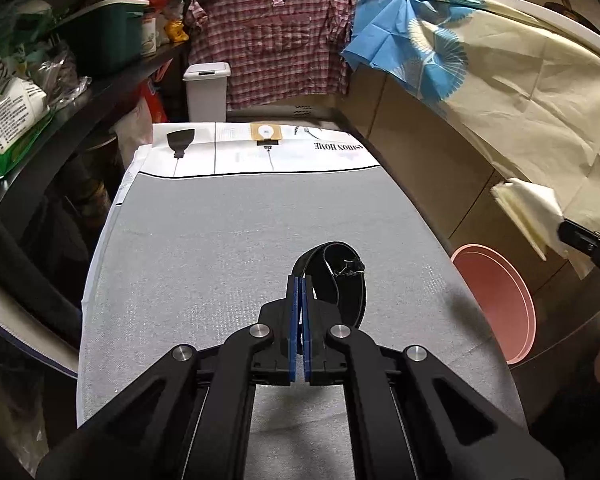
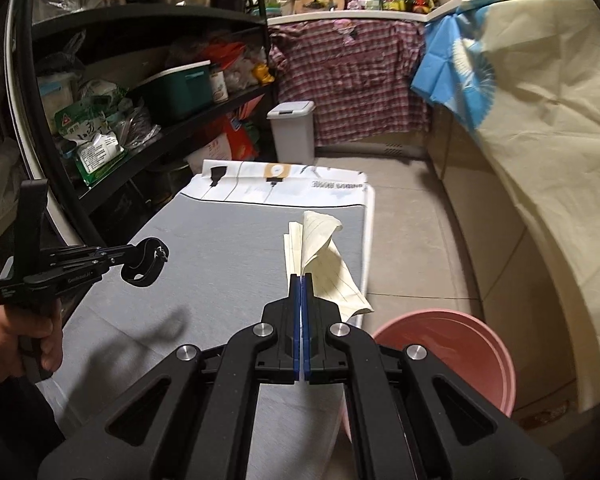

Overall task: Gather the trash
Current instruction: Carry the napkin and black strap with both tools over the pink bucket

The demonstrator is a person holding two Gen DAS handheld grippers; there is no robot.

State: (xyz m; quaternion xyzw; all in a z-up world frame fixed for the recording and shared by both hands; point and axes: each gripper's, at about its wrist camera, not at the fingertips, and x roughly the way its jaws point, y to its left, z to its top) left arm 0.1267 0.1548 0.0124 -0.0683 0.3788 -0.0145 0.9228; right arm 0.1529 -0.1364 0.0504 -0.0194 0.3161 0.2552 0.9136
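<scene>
1. Left gripper (image 1: 300,280): jaws pinched together on the black ring (image 1: 332,280), a loop of black band with a frayed white bit at the top. Ring is held up off the table (image 1: 220,240); the right wrist view shows it hanging in the air at the gripper tip (image 2: 144,262), over the left part of the grey cover.
2. Right gripper (image 2: 302,278): jaws clamped on the paper (image 2: 320,248), cream lined sheets, folded and crumpled, sticking up and to the right of the fingers. In the left wrist view the paper (image 1: 528,212) is off the right table edge, above the bucket.
3. Pink bucket (image 2: 460,352): on the floor just beside the table's near right corner, mouth open. Left wrist view shows its rim (image 1: 500,300) near the table edge.
4. Person's hand (image 2: 20,340) grips the left gripper handle.
5. Far end of table: white printed cloth (image 1: 260,148).
6. Past the table: white bin (image 1: 206,92) against a plaid shirt (image 1: 268,40); shelves (image 2: 140,80) on the left, cream cloth (image 1: 520,80) draped on the right.
</scene>
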